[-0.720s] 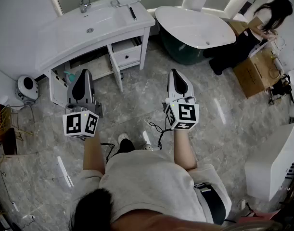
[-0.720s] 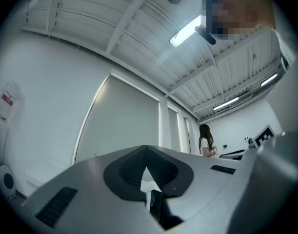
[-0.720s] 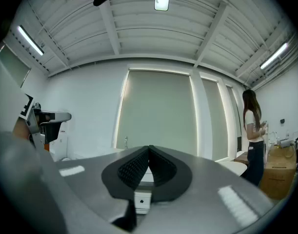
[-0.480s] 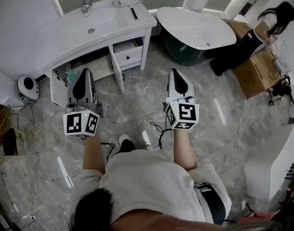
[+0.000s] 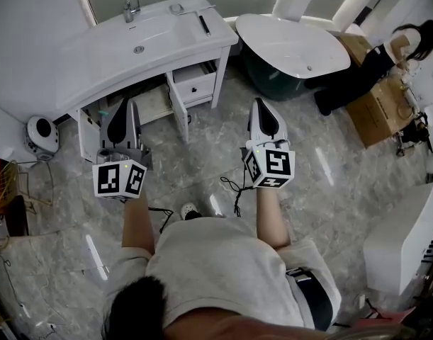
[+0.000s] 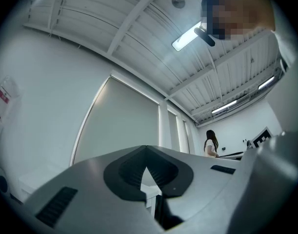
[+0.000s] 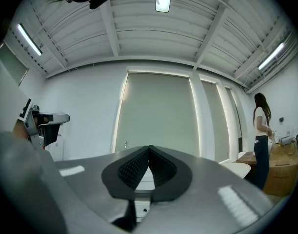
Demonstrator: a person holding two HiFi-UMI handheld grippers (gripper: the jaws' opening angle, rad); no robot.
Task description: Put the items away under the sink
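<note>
The left gripper [image 5: 124,105] and right gripper [image 5: 261,105] are hanging pinched shut on nothing, so a pickup is seemingly only starting. A dark slim item [image 5: 203,25] is lying on the countertop right of the sink [image 5: 156,34], upper centre, above the open cabinet [image 5: 151,103]. Reaching it is probably calling for spreading the jaws.

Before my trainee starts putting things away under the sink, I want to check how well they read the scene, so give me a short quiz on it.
1. True or false: the right gripper holds an item.
2. In the head view, what stands right of the vanity? A) bathtub B) toilet C) wardrobe
3. Fill in: the cabinet doors under the vanity are ___.
Key: 1 false, its jaws are together with nothing between them; 2 A; 3 open.
</note>
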